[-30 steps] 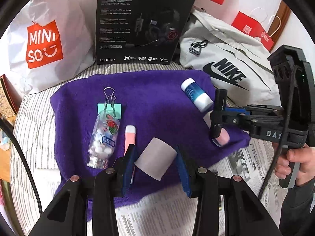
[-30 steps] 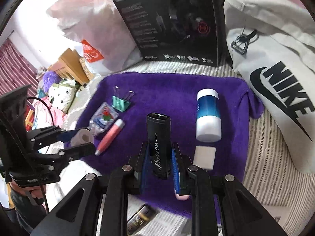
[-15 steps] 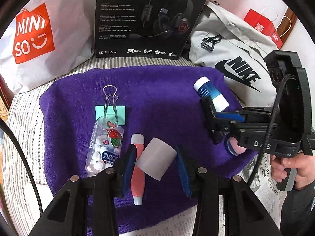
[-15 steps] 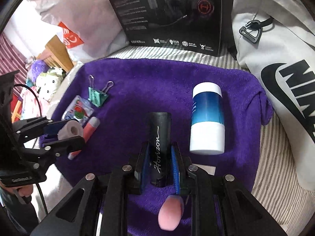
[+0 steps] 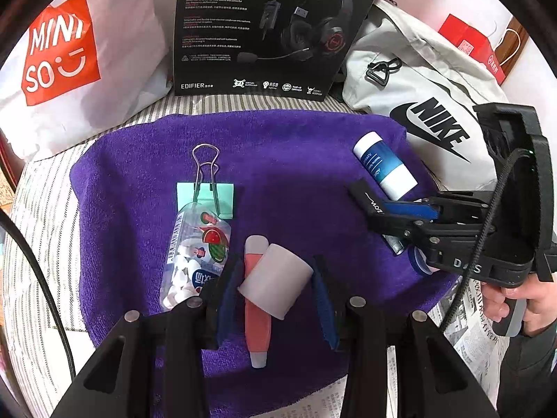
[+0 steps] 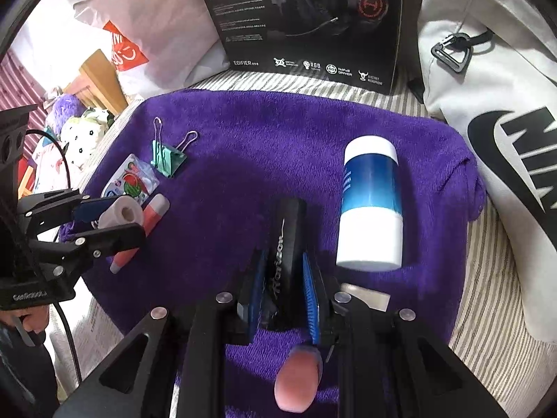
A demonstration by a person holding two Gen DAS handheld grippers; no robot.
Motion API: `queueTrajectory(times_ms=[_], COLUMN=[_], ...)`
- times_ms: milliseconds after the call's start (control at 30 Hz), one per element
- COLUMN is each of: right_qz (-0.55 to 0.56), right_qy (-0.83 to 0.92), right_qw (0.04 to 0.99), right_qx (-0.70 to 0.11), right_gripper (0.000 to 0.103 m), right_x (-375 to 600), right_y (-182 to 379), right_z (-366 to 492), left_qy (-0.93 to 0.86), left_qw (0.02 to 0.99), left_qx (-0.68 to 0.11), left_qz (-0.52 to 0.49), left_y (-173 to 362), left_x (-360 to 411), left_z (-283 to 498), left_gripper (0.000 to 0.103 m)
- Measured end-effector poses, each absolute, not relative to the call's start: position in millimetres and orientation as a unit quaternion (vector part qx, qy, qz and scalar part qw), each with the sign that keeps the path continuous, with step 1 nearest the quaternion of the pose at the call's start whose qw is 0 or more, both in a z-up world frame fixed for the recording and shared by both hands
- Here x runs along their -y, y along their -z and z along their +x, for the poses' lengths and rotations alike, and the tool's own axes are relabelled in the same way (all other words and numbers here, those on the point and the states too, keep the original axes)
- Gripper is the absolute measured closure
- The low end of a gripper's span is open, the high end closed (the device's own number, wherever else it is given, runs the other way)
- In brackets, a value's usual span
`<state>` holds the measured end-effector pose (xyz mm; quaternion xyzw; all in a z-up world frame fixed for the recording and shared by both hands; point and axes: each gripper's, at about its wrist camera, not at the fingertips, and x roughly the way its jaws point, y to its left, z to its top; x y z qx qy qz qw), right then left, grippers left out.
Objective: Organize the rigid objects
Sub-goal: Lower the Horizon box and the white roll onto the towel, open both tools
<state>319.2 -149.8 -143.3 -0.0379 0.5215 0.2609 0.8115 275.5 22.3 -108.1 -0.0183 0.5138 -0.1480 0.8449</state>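
A purple towel (image 5: 278,146) (image 6: 264,139) holds the objects. My left gripper (image 5: 275,289) (image 6: 115,223) is shut on a white tape roll (image 5: 275,285) (image 6: 122,214), held just above a pink tube (image 5: 256,334) (image 6: 155,214). Left of it lie a clear candy bottle (image 5: 196,257) (image 6: 130,181) and a green binder clip (image 5: 205,191) (image 6: 167,160). My right gripper (image 6: 283,278) (image 5: 383,212) is shut on a black case (image 6: 287,240) (image 5: 367,202), low over the towel beside a blue-and-white bottle (image 6: 370,205) (image 5: 384,170). A pink puff (image 6: 299,379) lies under the right gripper.
A black headset box (image 5: 275,28) stands behind the towel, between a white Miniso bag (image 5: 76,55) and a grey Nike bag (image 5: 428,104). Newspaper (image 5: 477,327) lies at the towel's near edge. A small white square (image 6: 365,299) lies near the bottle.
Both grippers have moved forward over the towel with their loads. The tape roll now hangs over the pink tube. The black case has come up beside the blue-and-white bottle.
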Motion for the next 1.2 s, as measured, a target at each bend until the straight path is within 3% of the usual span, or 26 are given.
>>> queueTrajectory(times_ms=[233,1067,1200], right_qz=[-0.037,-0.047,-0.045], right_qy=[-0.255,-0.211,-0.21], right_qw=[0.817,0.866,0.869], right_qx=[-0.516,-0.451,-0.445], right_gripper=[0.054,0.051,0.049], right_x=[161,219,224], right_y=[133,78,74], right_z=[304,236,226], left_qy=[0.148,0.136,0.137], left_qw=[0.844,0.843,0.844], left_qx=[-0.516,-0.517,-0.513], left_qz=[-0.011,0.067,0.079], left_y=[112,127,128], left_x=[-20,22,27], left_z=[275,293,290], left_gripper=[0.064,0.064,0.056])
